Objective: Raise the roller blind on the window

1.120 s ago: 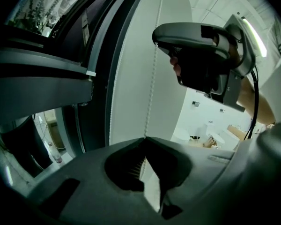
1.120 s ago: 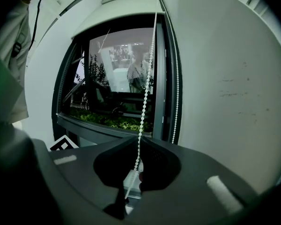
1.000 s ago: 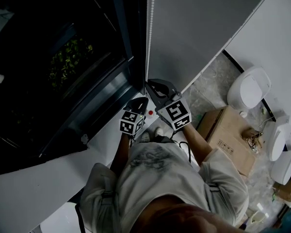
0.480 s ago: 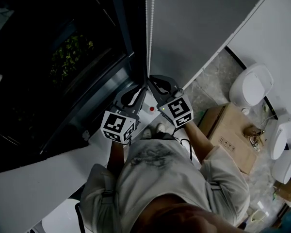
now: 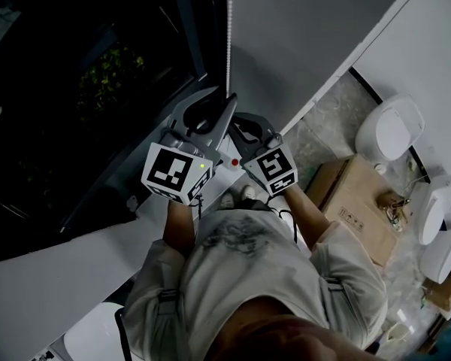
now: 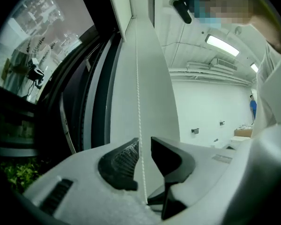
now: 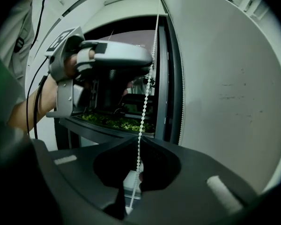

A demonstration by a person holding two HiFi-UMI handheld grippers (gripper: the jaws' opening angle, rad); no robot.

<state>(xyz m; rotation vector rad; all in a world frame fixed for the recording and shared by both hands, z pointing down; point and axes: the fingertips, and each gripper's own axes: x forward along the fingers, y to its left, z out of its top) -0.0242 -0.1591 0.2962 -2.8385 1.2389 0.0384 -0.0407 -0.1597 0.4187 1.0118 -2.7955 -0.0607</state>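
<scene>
The grey roller blind (image 5: 308,36) hangs to the right of the dark window (image 5: 83,74). Its white bead chain (image 5: 229,36) drops along the blind's left edge. My left gripper (image 5: 227,105) is the upper one. In the left gripper view its jaws (image 6: 143,144) stand slightly apart, open, and the chain (image 6: 138,102) runs through the narrow gap close to the left pad. Just below, my right gripper (image 5: 237,128) is shut on the chain. In the right gripper view its tips (image 7: 136,138) meet on the beads (image 7: 145,102), with the left gripper (image 7: 107,55) above.
A white windowsill (image 5: 68,277) runs below the window, with a small red object (image 5: 234,162) on it. Green plants (image 5: 109,77) show outside. On the floor to the right stand a cardboard box (image 5: 353,201) and white ceramic fixtures (image 5: 391,130).
My left gripper has climbed from below and left of the right gripper to above it along the chain. The right gripper has hardly moved.
</scene>
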